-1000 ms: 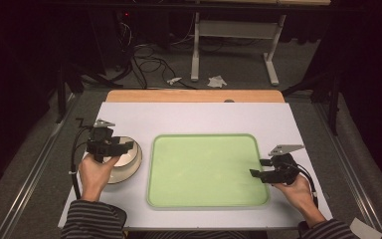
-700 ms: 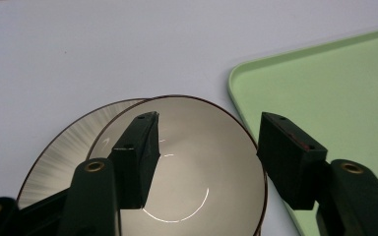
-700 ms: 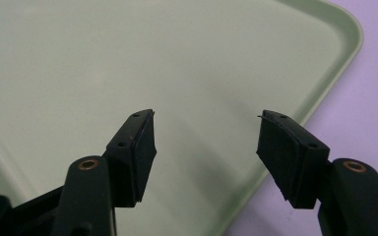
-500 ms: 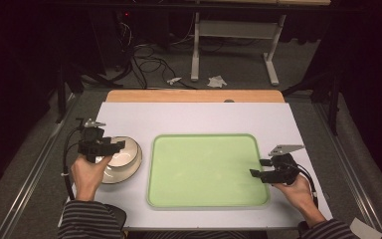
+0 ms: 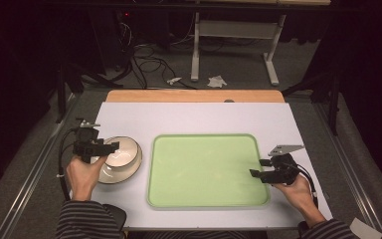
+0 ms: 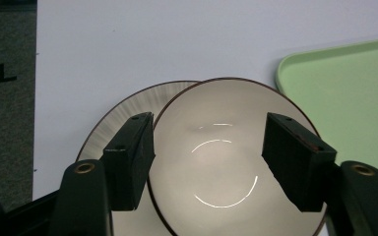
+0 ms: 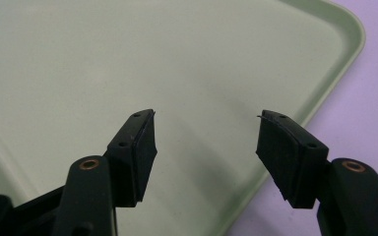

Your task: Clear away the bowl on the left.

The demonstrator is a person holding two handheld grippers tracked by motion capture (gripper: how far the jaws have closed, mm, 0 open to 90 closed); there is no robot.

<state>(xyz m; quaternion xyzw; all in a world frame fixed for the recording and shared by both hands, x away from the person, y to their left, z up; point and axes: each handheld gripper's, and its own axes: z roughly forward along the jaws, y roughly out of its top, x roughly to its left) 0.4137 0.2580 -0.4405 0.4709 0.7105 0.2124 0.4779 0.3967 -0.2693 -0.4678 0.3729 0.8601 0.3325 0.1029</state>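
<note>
Bowl (image 6: 221,162): cream inside, dark rim, sitting on a plate (image 6: 113,118) and pushed toward the plate's right side as the left gripper view shows it, so a crescent of plate shows at its left. Both stand on the left part of the surface (image 5: 189,117), just beside the tray's left edge, apart from it.

Left tool (image 5: 101,148): held in the left hand (image 5: 83,172) above the bowl's near-left rim. Jaws wide apart, having just been opening; in the left gripper view they straddle the bowl from above, one over the plate's crescent at the bowl's edge, one over the bowl's right rim. Pads press on nothing.

Tray (image 5: 205,199): pale green, rounded corners, raised lip, centre of the surface, nothing on it.

Right tool (image 5: 257,168): held in the right hand (image 5: 298,191) at the tray's right edge, pointing in over it. Jaws apart, nothing between them, hanging above the tray (image 7: 128,64) near one corner.

Surface: white sheet over a wooden board (image 5: 194,95).
</note>
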